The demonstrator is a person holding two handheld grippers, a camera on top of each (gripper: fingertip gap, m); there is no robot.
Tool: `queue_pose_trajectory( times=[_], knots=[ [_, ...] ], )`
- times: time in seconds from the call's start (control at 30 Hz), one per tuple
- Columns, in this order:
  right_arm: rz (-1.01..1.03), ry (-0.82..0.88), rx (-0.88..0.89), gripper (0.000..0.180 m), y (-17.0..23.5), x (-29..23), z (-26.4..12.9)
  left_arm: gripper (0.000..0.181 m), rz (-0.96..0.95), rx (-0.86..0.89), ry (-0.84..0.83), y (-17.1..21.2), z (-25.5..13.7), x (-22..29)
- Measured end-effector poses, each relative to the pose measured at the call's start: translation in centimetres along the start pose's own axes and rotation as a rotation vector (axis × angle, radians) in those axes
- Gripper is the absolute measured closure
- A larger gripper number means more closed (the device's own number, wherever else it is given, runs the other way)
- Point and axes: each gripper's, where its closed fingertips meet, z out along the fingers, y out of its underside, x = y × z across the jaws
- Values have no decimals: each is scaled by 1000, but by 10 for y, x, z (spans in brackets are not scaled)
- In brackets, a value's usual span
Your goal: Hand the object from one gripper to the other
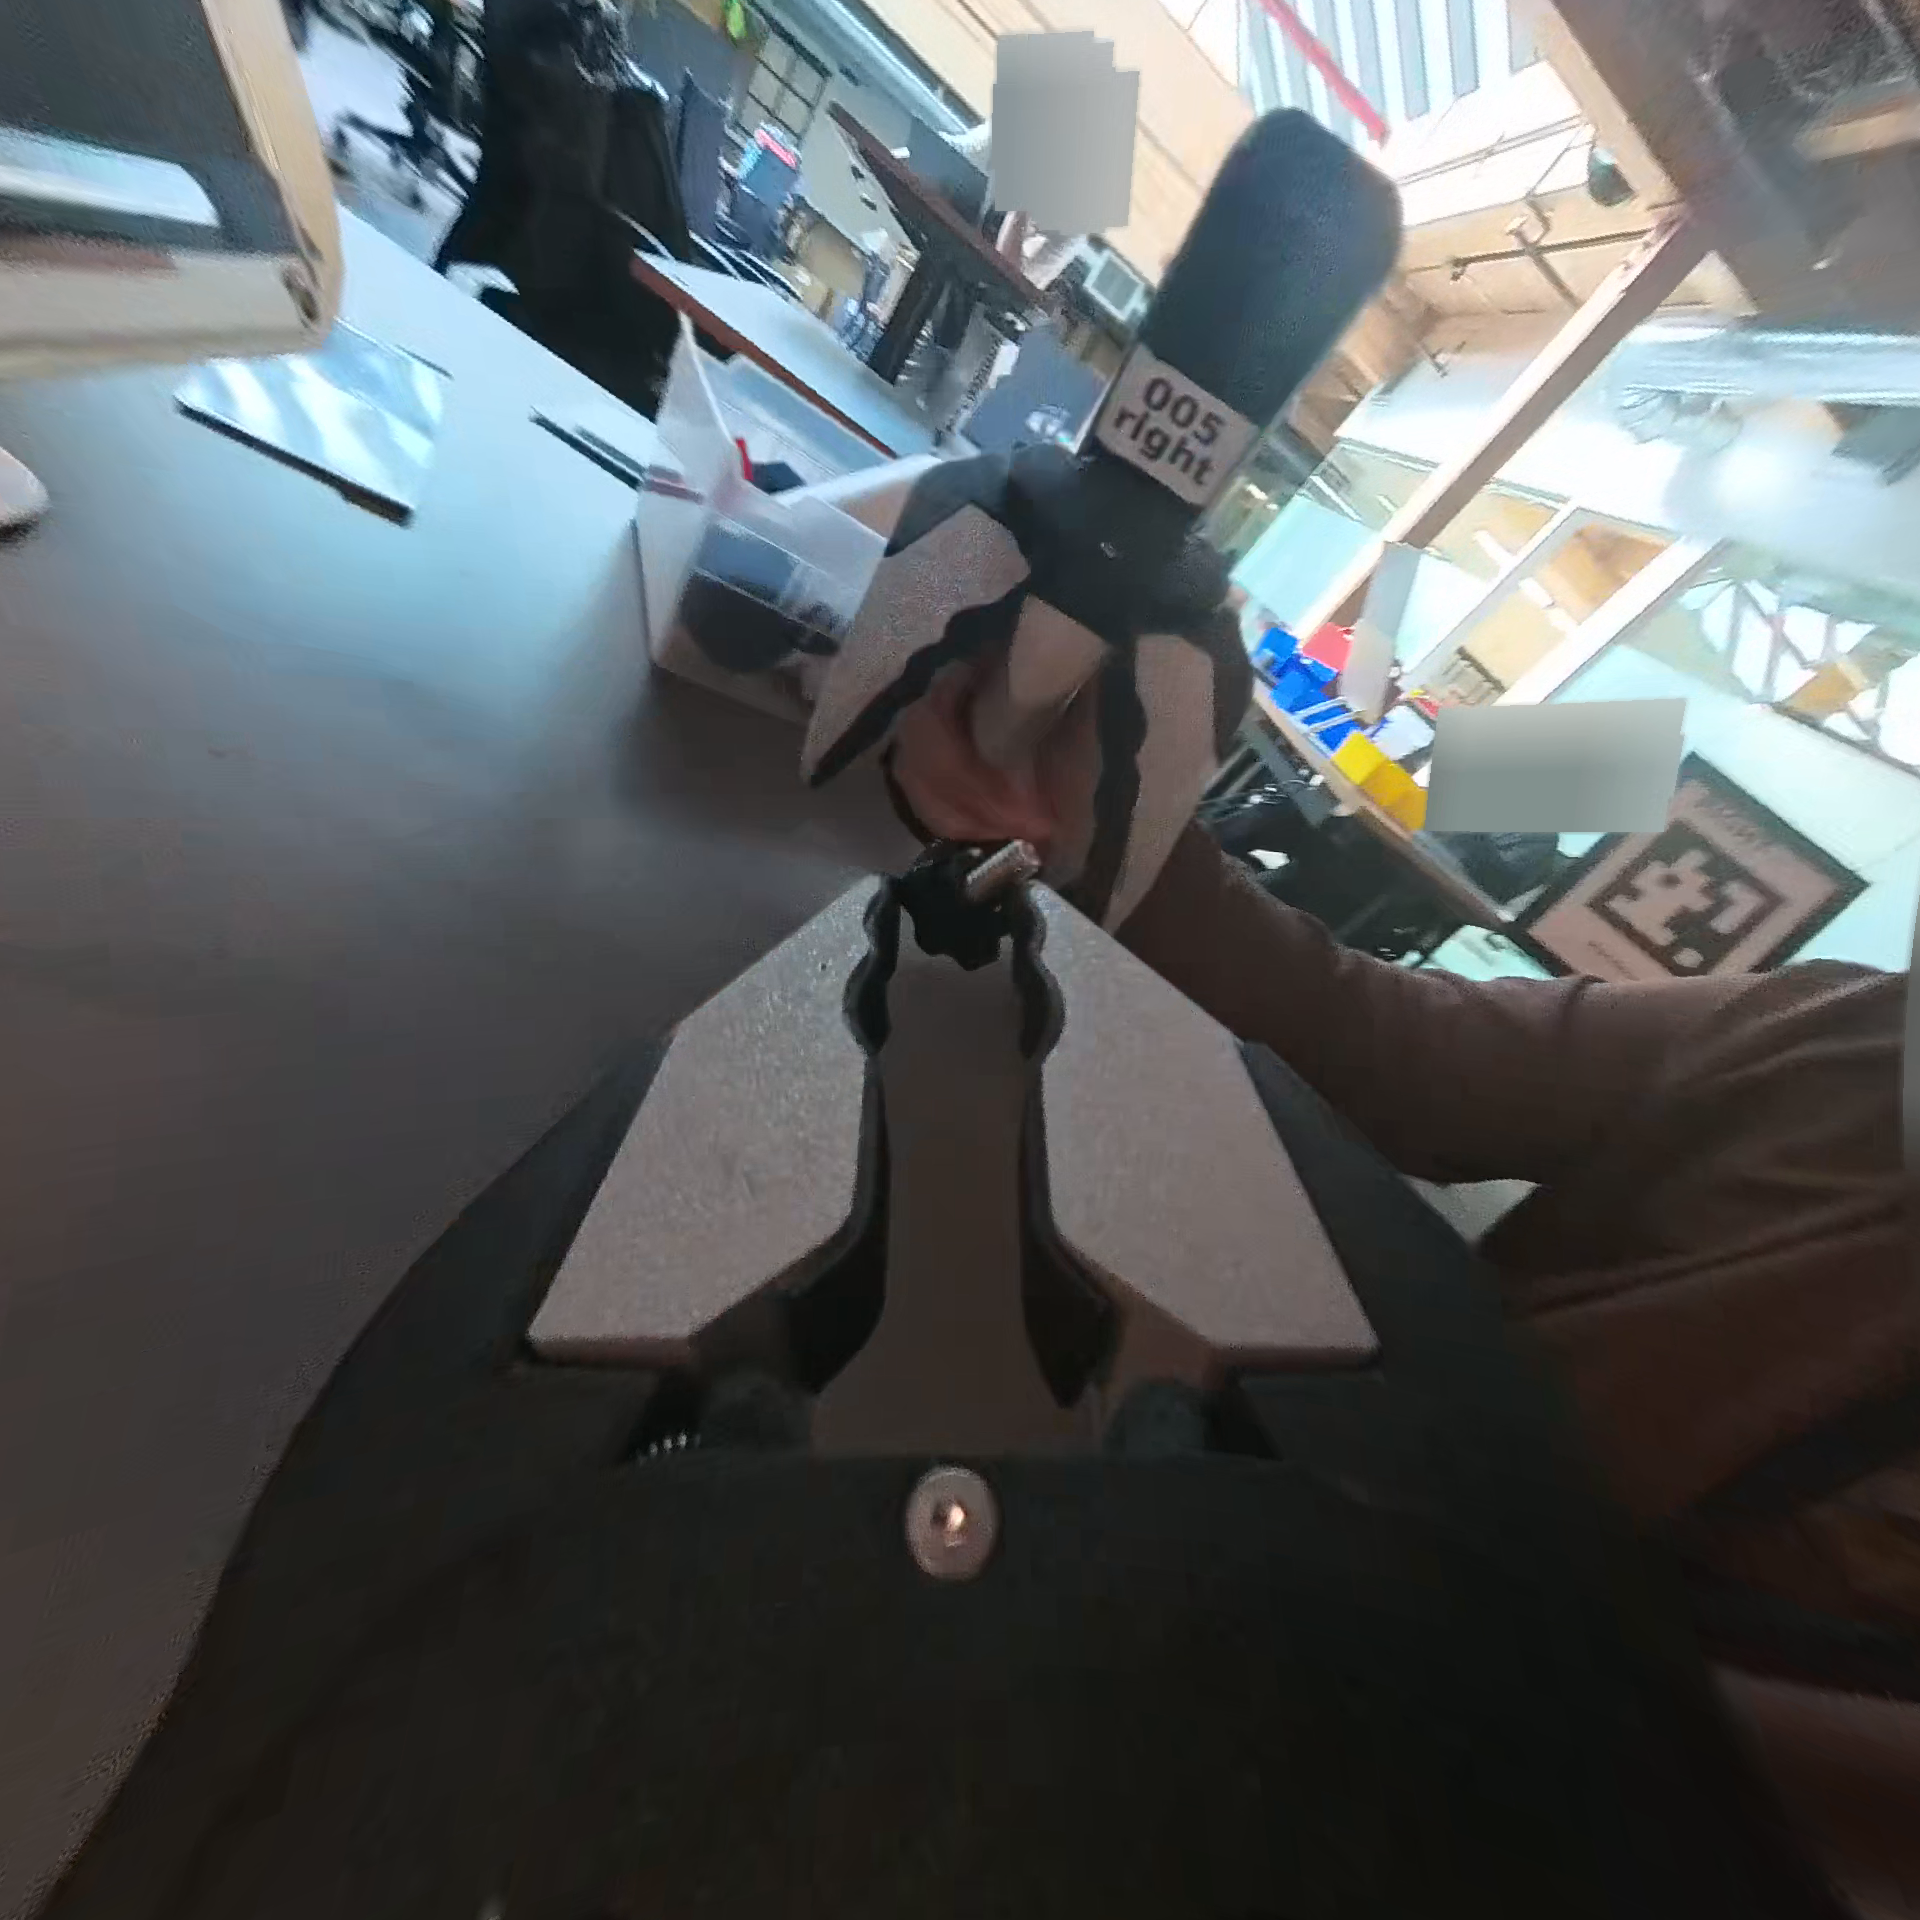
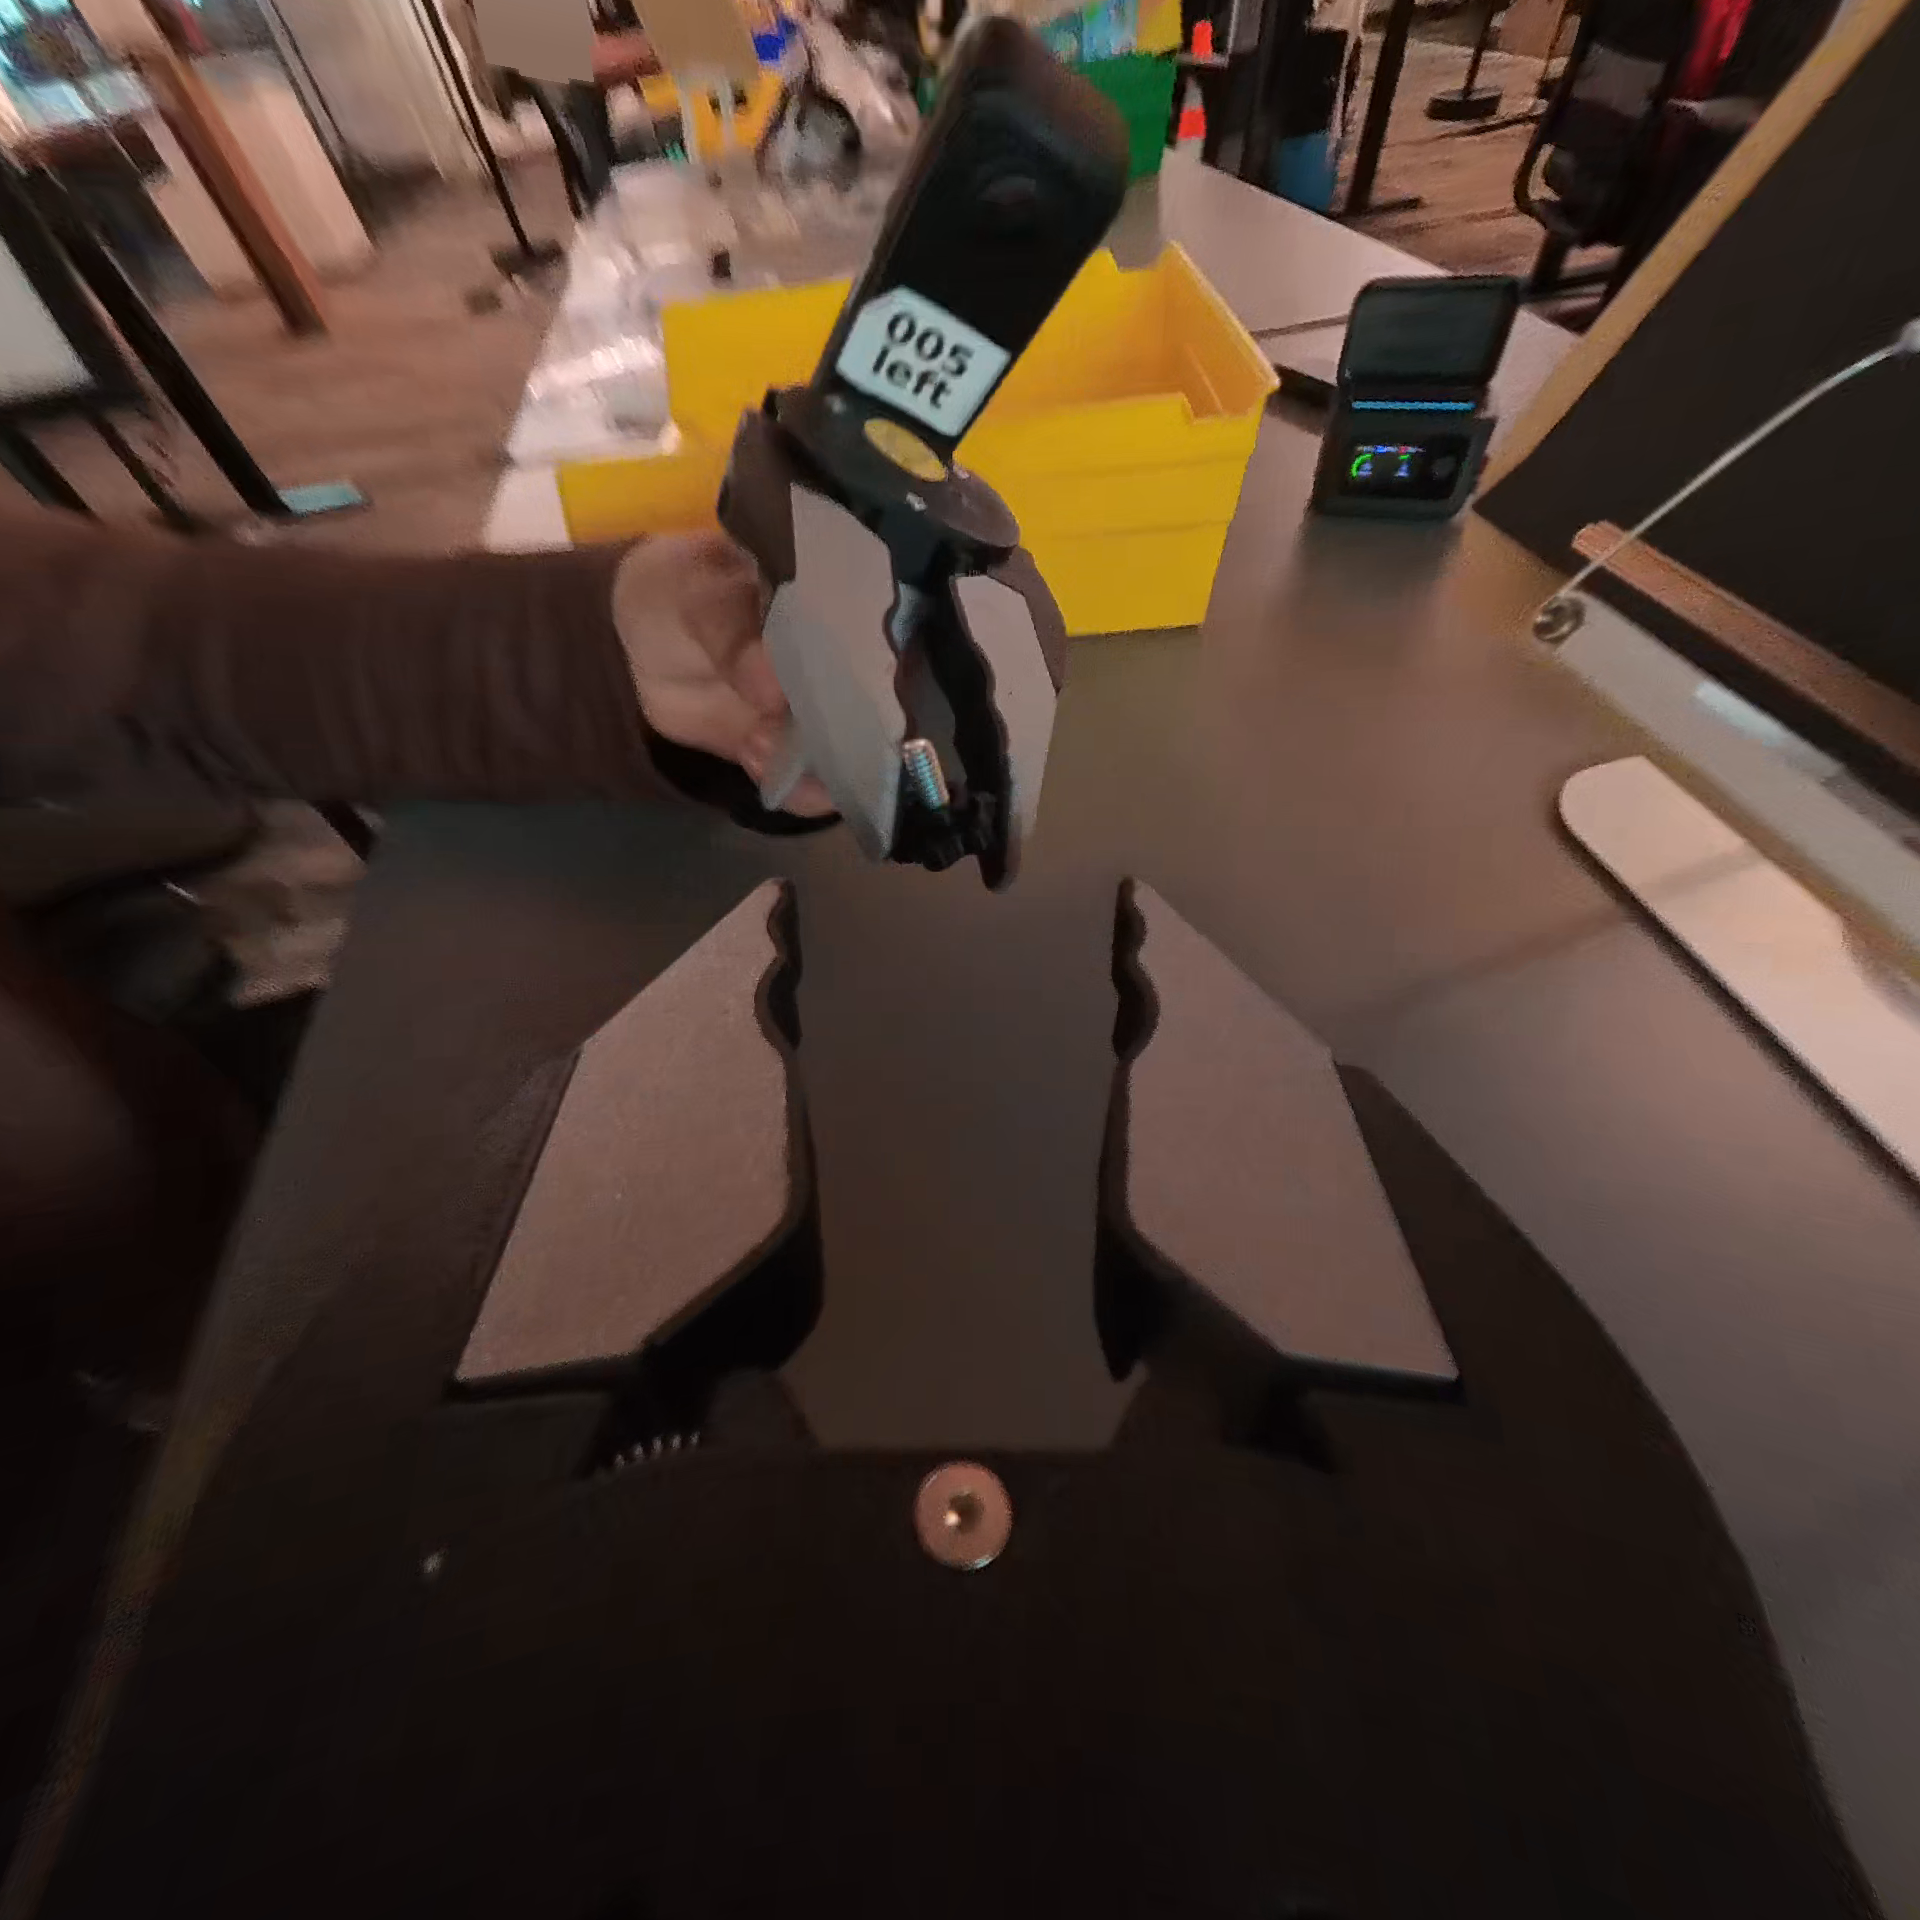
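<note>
The object is a small black knob [image 1: 956,930] with a short silver threaded bolt [image 1: 1000,864]. My left gripper [image 1: 958,920] is shut on the knob at its fingertips, above the dark table [image 1: 364,831]. My right gripper [image 1: 966,831] faces it from beyond, open, with its fingers on either side of the bolt end. In the right wrist view my right gripper [image 2: 954,904] is open and empty. Just ahead of it, the left gripper [image 2: 940,857] holds the knob [image 2: 951,840], and the bolt [image 2: 923,774] sticks up.
A yellow bin [image 2: 1122,499] and a small black device with a lit screen [image 2: 1403,436] stand on the table behind the left gripper. A clear plastic box [image 1: 727,561] and a monitor's flat foot [image 1: 312,416] lie behind the right gripper. A brown sleeve [image 1: 1558,1091] reaches in.
</note>
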Motion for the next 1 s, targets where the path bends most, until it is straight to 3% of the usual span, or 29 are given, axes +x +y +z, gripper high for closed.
queue_pose_trajectory(
  times=[0.13, 0.3, 0.4, 1.0],
  knots=[
    [-182, 68, -85, 127, 11, -7, 13, 163, -119, -12, 120, 6, 5, 11],
    [-276, 115, -83, 139, 8, -12, 20, 163, -127, -18, 90, 9, 6, 5],
    [-309, 185, -77, 157, 5, -4, 19, 162, -166, -1, 108, 7, 5, 4],
    [-291, 210, -31, 159, -1, 0, 18, 163, -163, 51, 106, 0, 5, 3]
  ],
)
